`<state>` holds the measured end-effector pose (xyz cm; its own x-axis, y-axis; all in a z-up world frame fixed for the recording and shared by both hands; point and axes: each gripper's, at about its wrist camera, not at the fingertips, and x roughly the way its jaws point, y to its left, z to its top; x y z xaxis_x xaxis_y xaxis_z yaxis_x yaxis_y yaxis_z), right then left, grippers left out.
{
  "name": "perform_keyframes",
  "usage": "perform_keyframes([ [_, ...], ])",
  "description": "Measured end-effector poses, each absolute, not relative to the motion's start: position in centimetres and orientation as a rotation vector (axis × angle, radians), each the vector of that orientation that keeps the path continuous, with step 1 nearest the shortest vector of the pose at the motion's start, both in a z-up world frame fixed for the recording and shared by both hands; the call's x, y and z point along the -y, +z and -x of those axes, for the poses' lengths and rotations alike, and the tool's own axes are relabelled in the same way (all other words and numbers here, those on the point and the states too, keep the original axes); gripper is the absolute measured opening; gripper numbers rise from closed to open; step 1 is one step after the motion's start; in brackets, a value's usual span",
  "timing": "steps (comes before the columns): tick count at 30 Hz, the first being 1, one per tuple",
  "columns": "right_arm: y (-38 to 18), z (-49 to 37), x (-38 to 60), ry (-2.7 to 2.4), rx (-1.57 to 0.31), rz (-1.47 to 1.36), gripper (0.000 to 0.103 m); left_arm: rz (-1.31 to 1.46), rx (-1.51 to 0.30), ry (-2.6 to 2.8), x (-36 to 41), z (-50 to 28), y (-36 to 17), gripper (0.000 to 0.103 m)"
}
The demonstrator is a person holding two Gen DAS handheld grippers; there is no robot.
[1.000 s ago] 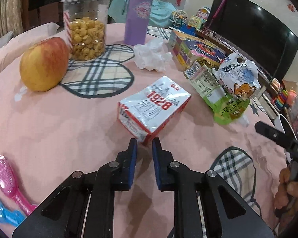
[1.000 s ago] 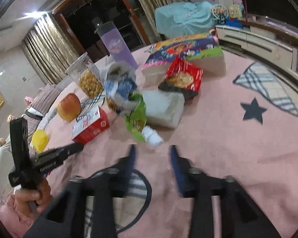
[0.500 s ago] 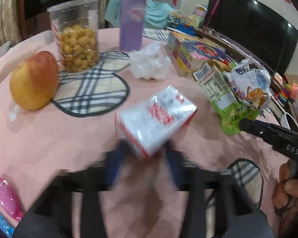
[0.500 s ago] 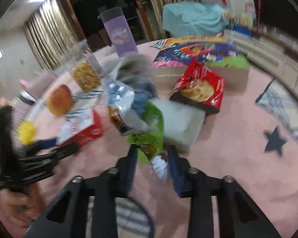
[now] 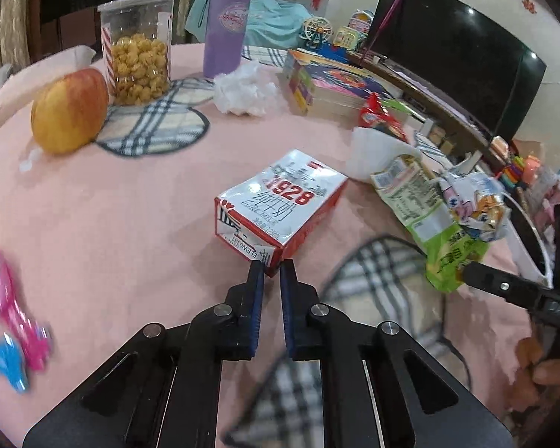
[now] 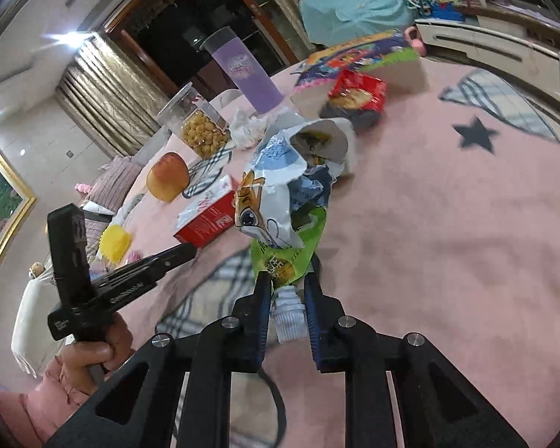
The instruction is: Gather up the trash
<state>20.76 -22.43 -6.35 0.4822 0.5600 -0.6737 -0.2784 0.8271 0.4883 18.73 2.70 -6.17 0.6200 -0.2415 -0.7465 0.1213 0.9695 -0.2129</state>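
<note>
Left gripper (image 5: 271, 271) is pinching the milk carton (image 5: 280, 211) corner; right gripper (image 6: 287, 283) is closing around the green pouch (image 6: 287, 257), its white cap half hidden between the jaws.

Flattened milk carton (image 5: 280, 209) beside green pouch (image 5: 444, 239)

apple (image 5: 70, 111), popcorn jar (image 5: 138, 50), purple tumbler (image 5: 226, 22), books (image 5: 330, 86), television (image 5: 455, 56).

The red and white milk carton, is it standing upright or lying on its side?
Lying on its side. The milk carton rests flat on the pink tablecloth, its broad printed face turned up.
</note>
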Motion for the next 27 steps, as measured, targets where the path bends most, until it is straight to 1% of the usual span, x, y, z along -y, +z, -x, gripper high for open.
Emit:
perform_keyframes([
  [1, -6.4, -20.1, 22.9, 0.5, -0.932, -0.328, 0.024, 0.153, -0.881, -0.215, -2.4, -18.2, -6.2, 0.009],
  [3, -6.2, -19.4, 23.8, 0.463, -0.919, -0.32, 0.039, 0.152, -0.889, -0.223, -1.7, -17.3, -6.3, 0.009],
  [4, -6.1, -19.1, 24.1, 0.447, -0.905, -0.319, 0.055, 0.144, -0.89, -0.218, -1.3, -16.9, -6.3, 0.011],
  [5, -5.9, -18.7, 24.4, 0.424, -0.887, -0.311, 0.066, 0.132, -0.893, -0.213, -1.0, -16.7, -6.4, 0.015],
  [6, -5.6, -18.4, 24.7, 0.406, -0.869, -0.301, 0.07, 0.12, -0.893, -0.205, -0.7, -16.5, -6.4, 0.03],
  [7, -5.4, -18.4, 24.8, 0.398, -0.859, -0.297, 0.072, 0.11, -0.889, -0.188, -0.6, -16.3, -6.3, 0.054],
  [9, -5.0, -18.3, 25.0, 0.37, -0.835, -0.281, 0.072, 0.093, -0.863, -0.14, -0.7, -16.1, -6.0, 0.074],
  [11, -4.8, -18.5, 25.2, 0.337, -0.815, -0.269, 0.072, 0.1, -0.85, -0.129, -1.2, -16.4, -5.7, 0.075],
  [13, -4.8, -18.8, 25.5, 0.295, -0.807, -0.262, 0.072, 0.106, -0.854, -0.105, -1.7, -17.1, -5.6, 0.081],
  [17, -5.2, -20.1, 26.4, 0.233, -0.801, -0.262, 0.072, 0.099, -0.847, -0.08, -2.0, -19.0, -5.7, 0.081],
  [23, -6.2, -22.5, 25.1, 0.249, -0.845, -0.245, 0.071, 0.064, -0.831, -0.077, -1.2, -20.8, -5.9, 0.08],
  [24, -6.5, -22.8, 24.9, 0.255, -0.854, -0.247, 0.07, 0.059, -0.832, -0.08, -1.0, -20.9, -6.1, 0.073],
  [25, -6.7, -22.8, 24.8, 0.259, -0.857, -0.25, 0.065, 0.055, -0.841, -0.085, -0.8, -21.0, -6.3, 0.055],
  [26, -6.9, -22.8, 24.7, 0.262, -0.862, -0.256, 0.056, 0.051, -0.854, -0.091, -0.7, -21.1, -6.5, 0.044],
  [27, -7.1, -22.8, 24.6, 0.263, -0.865, -0.26, 0.053, 0.055, -0.869, -0.107, -0.7, -21.2, -6.8, 0.027],
])
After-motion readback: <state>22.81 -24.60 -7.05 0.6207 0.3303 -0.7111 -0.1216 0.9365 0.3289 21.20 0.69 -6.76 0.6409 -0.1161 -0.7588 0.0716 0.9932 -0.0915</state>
